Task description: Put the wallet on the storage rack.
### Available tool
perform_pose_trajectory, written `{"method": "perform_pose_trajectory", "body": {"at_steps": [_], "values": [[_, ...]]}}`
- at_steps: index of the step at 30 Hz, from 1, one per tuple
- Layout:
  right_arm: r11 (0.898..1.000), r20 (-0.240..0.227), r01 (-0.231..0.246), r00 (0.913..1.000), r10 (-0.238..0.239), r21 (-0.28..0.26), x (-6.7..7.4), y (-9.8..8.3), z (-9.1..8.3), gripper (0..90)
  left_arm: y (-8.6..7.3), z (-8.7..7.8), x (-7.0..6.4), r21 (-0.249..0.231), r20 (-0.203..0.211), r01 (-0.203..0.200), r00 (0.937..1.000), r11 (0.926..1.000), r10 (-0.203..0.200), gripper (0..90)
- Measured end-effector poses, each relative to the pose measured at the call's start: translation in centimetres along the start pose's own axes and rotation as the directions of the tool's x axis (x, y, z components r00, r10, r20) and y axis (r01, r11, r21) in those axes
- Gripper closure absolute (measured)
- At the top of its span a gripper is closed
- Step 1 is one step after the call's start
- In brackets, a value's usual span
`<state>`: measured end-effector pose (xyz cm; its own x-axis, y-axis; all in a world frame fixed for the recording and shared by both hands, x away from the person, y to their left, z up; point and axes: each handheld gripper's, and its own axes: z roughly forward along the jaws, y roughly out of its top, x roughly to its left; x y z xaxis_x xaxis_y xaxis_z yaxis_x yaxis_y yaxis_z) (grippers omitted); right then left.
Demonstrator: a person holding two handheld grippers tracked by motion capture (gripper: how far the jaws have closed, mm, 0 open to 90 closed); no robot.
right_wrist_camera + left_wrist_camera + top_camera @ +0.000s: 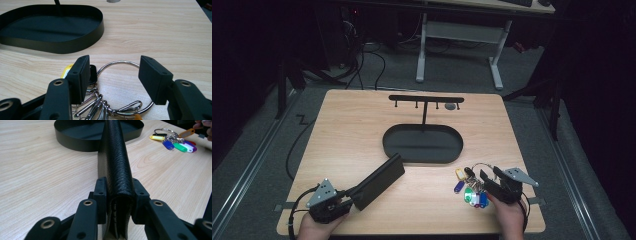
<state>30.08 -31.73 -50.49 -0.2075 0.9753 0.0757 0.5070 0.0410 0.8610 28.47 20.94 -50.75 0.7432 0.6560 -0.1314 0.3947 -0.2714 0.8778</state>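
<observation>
Left gripper (119,192) clamps a black wallet (115,162) by its near end; pebbled leather, folded, standing on edge, long, running straight ahead from the jaws to the tray (75,141). Right gripper (113,75) hangs open, jaws either side of a steel key ring (117,85) lying flat on the table (352,130), pads not touching it. Coloured tags (472,192) and clips bunch at that gripper's left jaw. Light wood tabletop, black oval tray with a hook stand (426,100) beyond both grippers. Dark room, grey floor, cables, white desk legs behind.
</observation>
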Motion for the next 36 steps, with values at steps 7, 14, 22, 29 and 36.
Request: {"method": "perform_pose_trajectory", "body": {"at_steps": [7, 14, 22, 29, 36], "values": [[1.000, 0.001, 0.019, 0.9998, -0.019, -0.005, 0.1, 0.0, 0.0, 41.6, 0.1, 0.0, -0.1, -0.001, -0.012, -0.011, 0.9999, 0.9999, 0.011, 72.7], [1.000, 0.011, 0.016, 0.9998, -0.016, -0.001, -0.2, -0.2, -0.4, 41.4, 0.6, -0.2, -0.2, -0.022, -0.004, -0.001, 1.0000, 0.9998, 0.001, 73.4], [1.000, 0.029, 0.010, 0.9995, -0.010, -0.002, -0.6, -0.6, -1.2, 40.2, 1.5, -0.3, -0.1, -0.070, -0.007, 0.006, 1.0000, 0.9976, -0.007, 73.5], [1.000, 0.041, 0.001, 0.9992, -0.001, -0.008, -1.0, -1.0, -2.1, 40.1, 3.5, 0.6, 0.4, -0.101, 0.013, 0.025, 0.9996, 0.9946, -0.024, 73.6], [1.000, 0.045, -0.006, 0.9990, 0.006, -0.012, -1.4, -1.3, -2.7, 40.2, 6.4, 2.6, 0.7, -0.119, 0.022, -0.003, 0.9997, 0.9929, 0.005, 73.7]]}}
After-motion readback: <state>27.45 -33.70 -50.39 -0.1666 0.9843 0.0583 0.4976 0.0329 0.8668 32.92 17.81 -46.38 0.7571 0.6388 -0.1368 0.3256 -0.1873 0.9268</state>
